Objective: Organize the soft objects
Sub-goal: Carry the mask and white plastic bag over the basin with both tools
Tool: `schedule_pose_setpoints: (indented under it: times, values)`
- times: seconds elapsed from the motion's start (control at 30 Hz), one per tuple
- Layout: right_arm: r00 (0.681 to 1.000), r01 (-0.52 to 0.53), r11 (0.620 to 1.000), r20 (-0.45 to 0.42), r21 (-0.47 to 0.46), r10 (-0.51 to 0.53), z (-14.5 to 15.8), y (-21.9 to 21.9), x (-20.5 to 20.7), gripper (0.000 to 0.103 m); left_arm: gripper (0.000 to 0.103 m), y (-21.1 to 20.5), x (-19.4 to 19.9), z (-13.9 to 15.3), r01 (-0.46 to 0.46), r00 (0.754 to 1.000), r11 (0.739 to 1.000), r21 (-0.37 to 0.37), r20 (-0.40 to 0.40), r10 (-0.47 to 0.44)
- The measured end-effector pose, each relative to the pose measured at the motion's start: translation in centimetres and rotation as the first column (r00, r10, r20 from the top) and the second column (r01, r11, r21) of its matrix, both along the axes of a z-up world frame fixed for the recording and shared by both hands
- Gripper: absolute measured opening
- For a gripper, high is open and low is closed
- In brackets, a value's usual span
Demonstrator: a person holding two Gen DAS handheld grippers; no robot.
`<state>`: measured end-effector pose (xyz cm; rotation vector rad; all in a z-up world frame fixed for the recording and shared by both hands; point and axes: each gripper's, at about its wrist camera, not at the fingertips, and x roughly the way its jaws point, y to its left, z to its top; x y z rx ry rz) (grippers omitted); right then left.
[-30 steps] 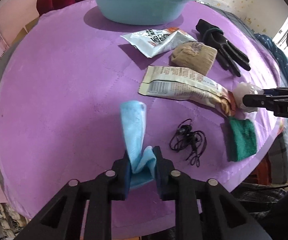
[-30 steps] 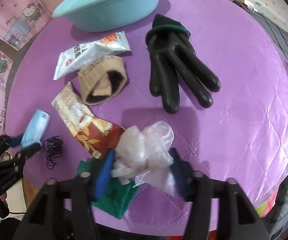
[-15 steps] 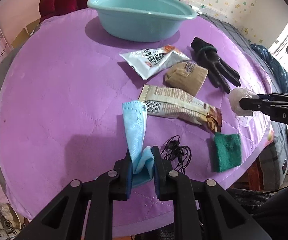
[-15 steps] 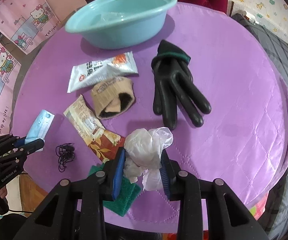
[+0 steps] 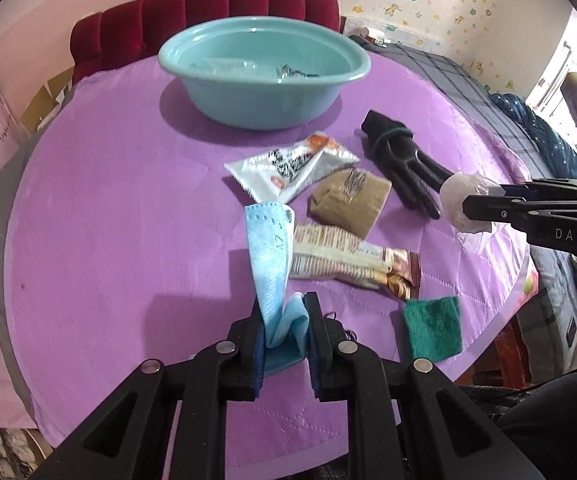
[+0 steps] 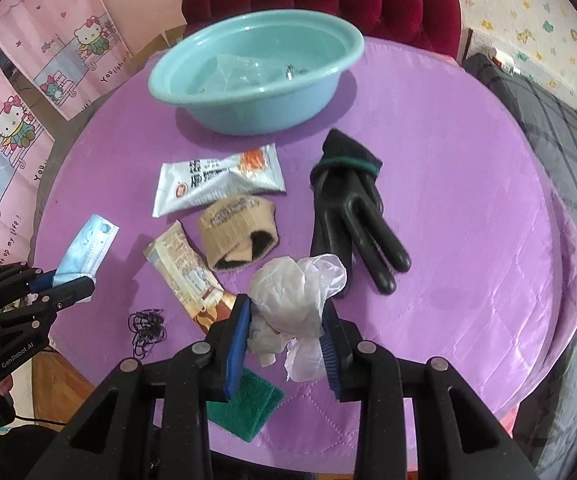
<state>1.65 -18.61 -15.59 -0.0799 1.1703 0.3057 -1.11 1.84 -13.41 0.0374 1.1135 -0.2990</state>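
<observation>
Only right wrist view shows earphones (image 6: 146,326), left hides them

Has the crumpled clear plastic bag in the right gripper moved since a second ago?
Yes. The crumpled clear plastic bag has risen off the purple tablecloth, clamped in the right gripper; the green scouring pad stays below.

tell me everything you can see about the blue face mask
The blue face mask is a light blue, pleated disposable type that looks like thin non-woven fabric, with a printed mark near its top edge. It is folded and clamped at its lower end between the pads of the left gripper, so it is lifted clear of the purple tablecloth. Its free end stands upward, leaning slightly left. In the right wrist view nothing but the gripper touches it.
</observation>
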Motion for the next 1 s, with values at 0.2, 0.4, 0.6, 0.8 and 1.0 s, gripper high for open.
schedule_pose_setpoints:
  times: [0.2,0.4,0.6,0.8,1.0]
  values:
    - [1.0,-0.008,1.0,0.02,0.002,0.008,1.2,-0.2,0.8,0.035,0.018,-0.4,0.8,1.7,0.01,1.0,1.0,-0.009,0.03,-0.01]
    - [0.998,-0.022,1.0,0.051,0.007,0.021,3.1,0.3,1.9,0.035,0.018,-1.2,2.1,3.6,0.03,0.997,1.0,-0.002,0.069,-0.029]
    - [0.996,-0.036,0.999,0.088,0.009,0.035,5.5,1.2,3.5,0.035,0.018,-1.6,3.8,5.3,0.041,0.995,0.999,-0.012,0.086,-0.04]
    - [0.993,-0.033,0.999,0.11,0.02,0.031,7.4,1.7,5.6,0.035,0.018,-2.0,5.9,6.8,0.055,0.993,0.998,-0.016,0.11,-0.053]
    - [0.99,-0.052,0.998,0.129,0.026,0.049,9.0,2.6,7.8,0.036,0.018,-2.4,8.4,7.9,0.071,0.989,0.997,0.003,0.133,-0.07]
